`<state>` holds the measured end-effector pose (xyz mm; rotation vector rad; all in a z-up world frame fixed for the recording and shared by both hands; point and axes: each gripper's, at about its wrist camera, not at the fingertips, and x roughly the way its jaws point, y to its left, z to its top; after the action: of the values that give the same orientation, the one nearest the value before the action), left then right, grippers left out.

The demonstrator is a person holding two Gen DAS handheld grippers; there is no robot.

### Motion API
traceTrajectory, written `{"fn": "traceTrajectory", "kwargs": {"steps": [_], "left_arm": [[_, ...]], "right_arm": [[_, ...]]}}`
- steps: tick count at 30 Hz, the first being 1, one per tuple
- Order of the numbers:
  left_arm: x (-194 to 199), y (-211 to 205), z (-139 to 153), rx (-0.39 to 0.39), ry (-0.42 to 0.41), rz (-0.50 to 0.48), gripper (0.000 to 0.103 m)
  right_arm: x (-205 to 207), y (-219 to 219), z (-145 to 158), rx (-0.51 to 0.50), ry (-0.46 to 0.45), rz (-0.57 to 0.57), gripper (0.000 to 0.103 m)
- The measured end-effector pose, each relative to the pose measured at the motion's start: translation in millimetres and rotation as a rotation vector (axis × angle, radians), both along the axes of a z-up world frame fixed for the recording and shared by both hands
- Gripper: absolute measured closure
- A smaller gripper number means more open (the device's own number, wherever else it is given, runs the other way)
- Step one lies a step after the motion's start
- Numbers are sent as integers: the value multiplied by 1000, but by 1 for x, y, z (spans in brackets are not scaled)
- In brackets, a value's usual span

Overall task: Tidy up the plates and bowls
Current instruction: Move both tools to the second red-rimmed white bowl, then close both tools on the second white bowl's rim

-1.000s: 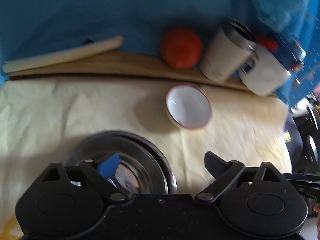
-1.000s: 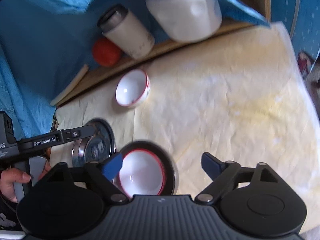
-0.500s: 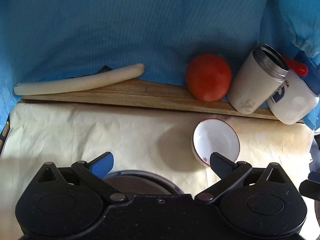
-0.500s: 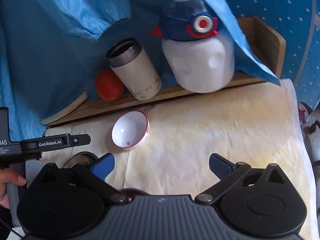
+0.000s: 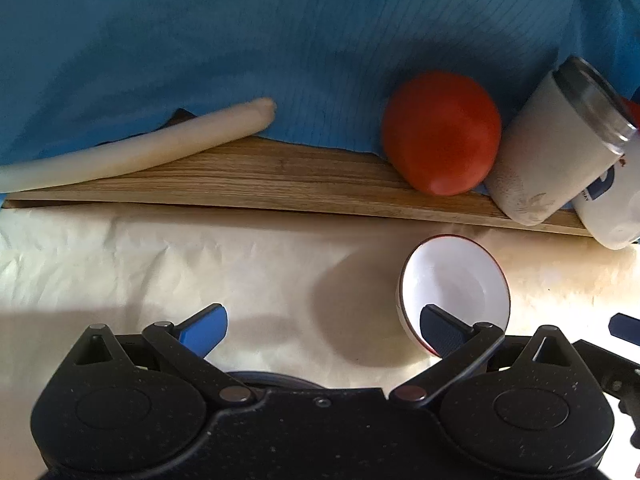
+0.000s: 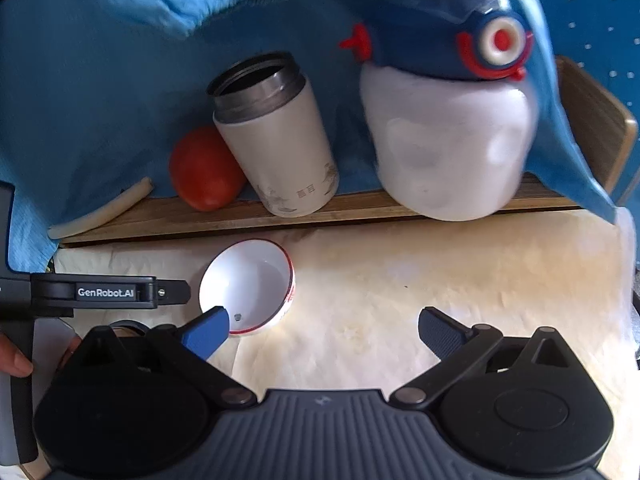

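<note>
A small white bowl with a red rim (image 5: 454, 284) stands on the cream cloth (image 5: 160, 264); it also shows in the right wrist view (image 6: 248, 284). My left gripper (image 5: 322, 330) is open and empty, its right fingertip in front of the bowl's near rim. My right gripper (image 6: 324, 330) is open and empty, its left fingertip over the bowl's near rim. A sliver of a dark metal plate (image 5: 276, 380) shows below the left gripper and at the left of the right wrist view (image 6: 124, 326).
A wooden board (image 5: 280, 176) at the back carries a pale stick (image 5: 140, 148), a red tomato (image 5: 440, 144), an open white steel cup (image 6: 276, 148) and a white jug with a blue lid (image 6: 448, 140). Blue cloth (image 5: 280, 40) hangs behind. The left tool (image 6: 96, 292) sits left of the bowl.
Both grippers have moved forward toward the back board. The metal plate and the second red-rimmed bowl have slipped below the grippers out of sight. The small bowl now lies near both grippers' fingertips.
</note>
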<state>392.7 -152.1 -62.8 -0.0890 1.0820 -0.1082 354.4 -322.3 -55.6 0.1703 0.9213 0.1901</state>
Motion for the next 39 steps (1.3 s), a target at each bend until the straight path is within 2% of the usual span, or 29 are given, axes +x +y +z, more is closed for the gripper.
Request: {"fn": "traceTrajectory", "kwargs": {"steps": [8, 14, 17, 22, 27, 33, 39], "left_arm": [[14, -9, -12, -7, 21, -25, 1], [21, -13, -19, 4, 30, -43, 1], [23, -15, -22, 11, 34, -56, 1], [25, -17, -25, 3, 42, -82, 1], [26, -20, -26, 10, 45, -100, 1], [31, -28, -28, 11, 40, -115, 11], [27, -30, -24, -14, 33, -147, 32]], "right_arm": [[22, 8, -23, -11, 19, 12, 1], [31, 17, -30, -70, 8, 45, 2], [34, 19, -33, -96, 8, 59, 5], [37, 23, -38, -88, 23, 88, 18], [40, 27, -43, -80, 41, 104, 23], [42, 28, -43, -70, 39, 114, 38], [45, 31, -42, -47, 38, 126, 57]]}}
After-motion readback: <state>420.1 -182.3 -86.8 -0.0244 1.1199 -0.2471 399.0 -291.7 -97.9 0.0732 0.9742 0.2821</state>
